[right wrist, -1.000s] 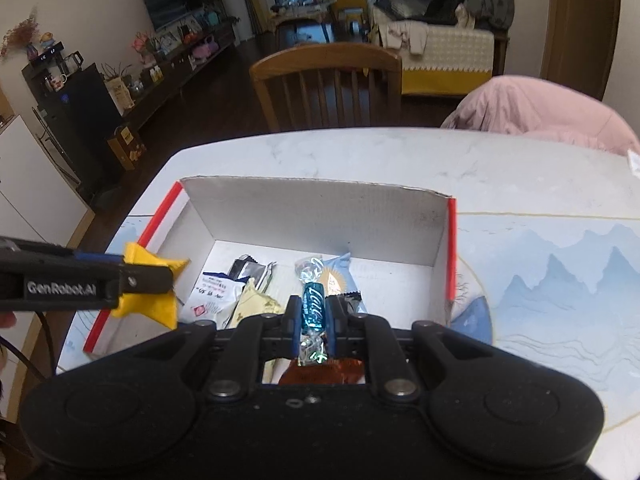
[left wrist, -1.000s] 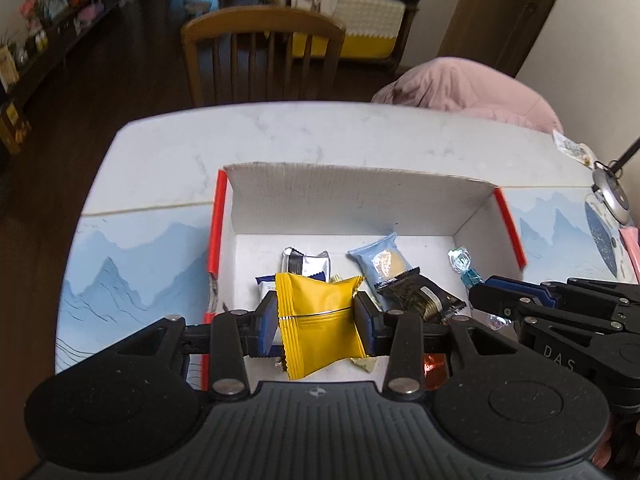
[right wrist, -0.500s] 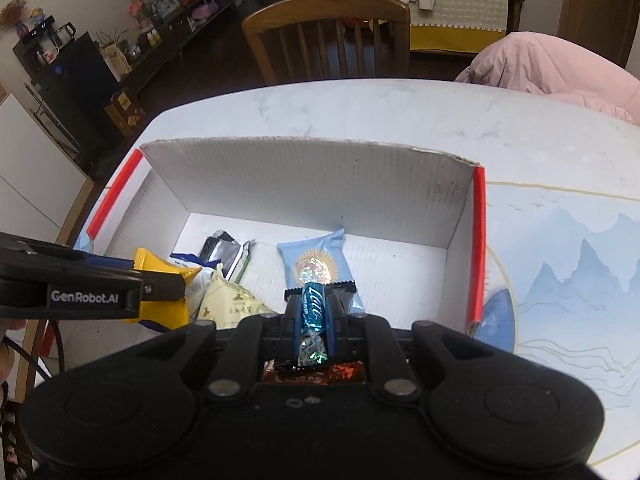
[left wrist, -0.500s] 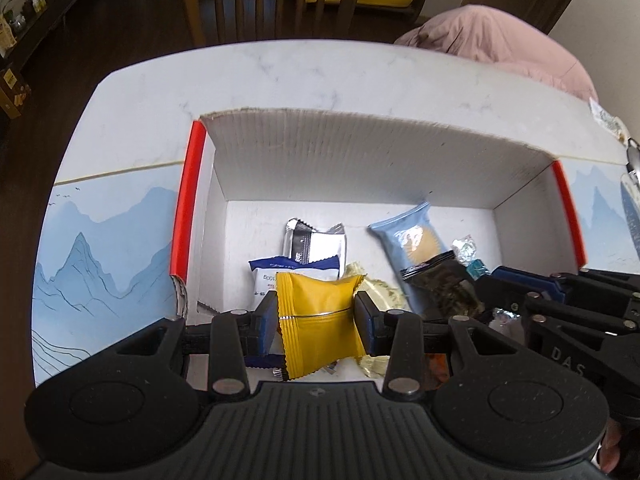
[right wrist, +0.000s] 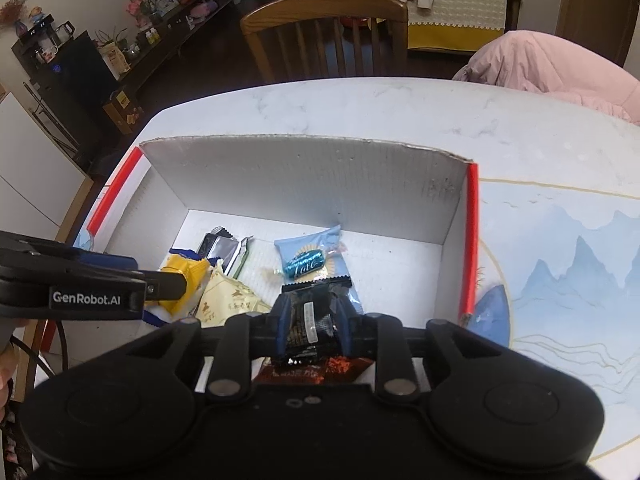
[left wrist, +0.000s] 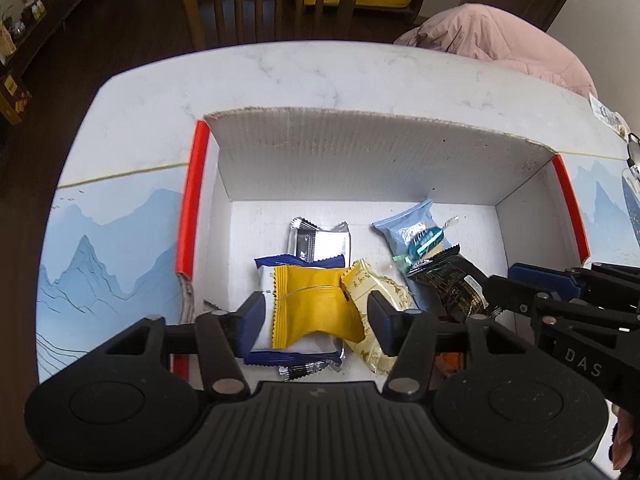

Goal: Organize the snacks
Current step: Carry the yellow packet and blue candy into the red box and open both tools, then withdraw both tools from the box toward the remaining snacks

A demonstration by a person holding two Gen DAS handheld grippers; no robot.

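Box (left wrist: 360,160) sits mid-counter (left wrist: 280,68), snacks piled on its floor. Left gripper (left wrist: 316,316) fingers opening, yellow pack (left wrist: 316,304) between them, lying loose on the white-blue pack (left wrist: 296,354). Right gripper (right wrist: 312,328) fingers opening over the black pack (right wrist: 312,312), pads apart from it; teal candy (right wrist: 304,263) lies free on the blue pack (right wrist: 340,240) toward the box's far wall.

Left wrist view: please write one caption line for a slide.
Left tool opening around a yellow snack packet lying inside the white cardboard box.
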